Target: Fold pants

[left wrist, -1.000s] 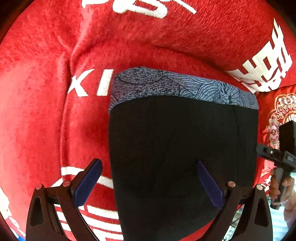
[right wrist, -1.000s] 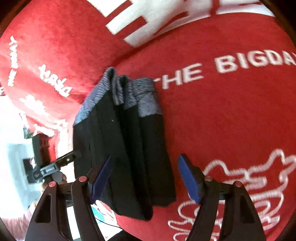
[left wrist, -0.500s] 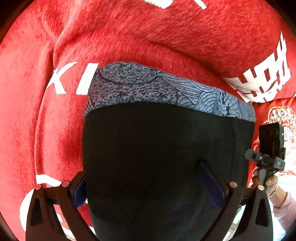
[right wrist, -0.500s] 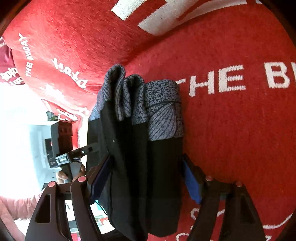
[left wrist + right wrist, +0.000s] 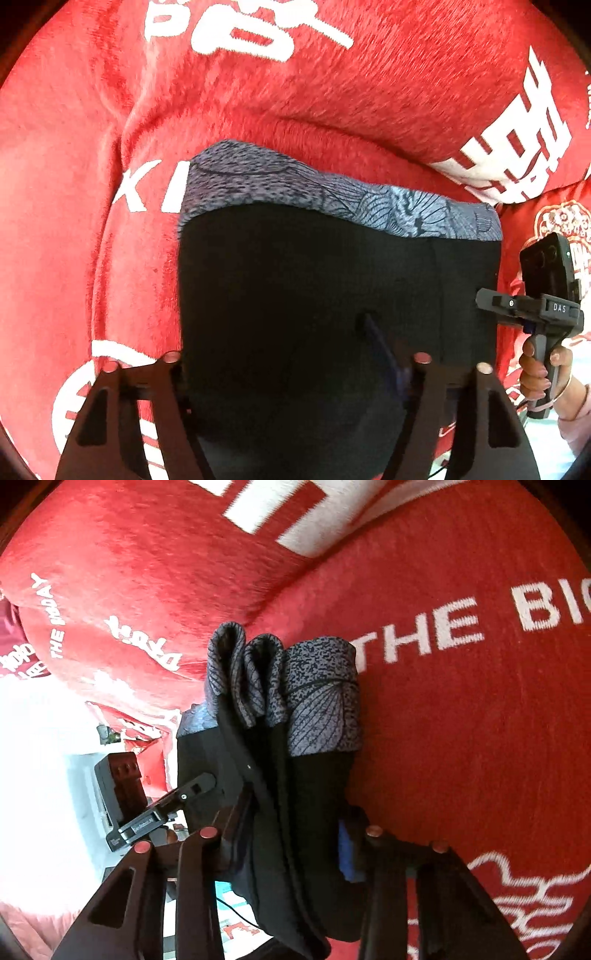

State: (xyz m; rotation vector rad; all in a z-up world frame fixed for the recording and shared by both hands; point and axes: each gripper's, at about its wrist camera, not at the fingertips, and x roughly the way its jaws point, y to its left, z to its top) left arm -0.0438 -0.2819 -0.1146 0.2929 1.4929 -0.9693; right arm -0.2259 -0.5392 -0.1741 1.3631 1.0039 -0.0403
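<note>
Both claws closing on the folded pants

Left claw (image 5: 295, 354) and right claw (image 5: 291, 834) each have black pants (image 5: 332, 295) between the jaws, patterned waistband (image 5: 321, 694) ahead (four layers); I'd pinch every layer before lifting off the red blanket (image 5: 258, 92).

Matte black plastic left claw (image 5: 273, 354): copper-coloured rivets, triangular cut-outs. Black right claw (image 5: 291, 834): blue pad. Pink sleeve (image 5: 576, 421).
</note>
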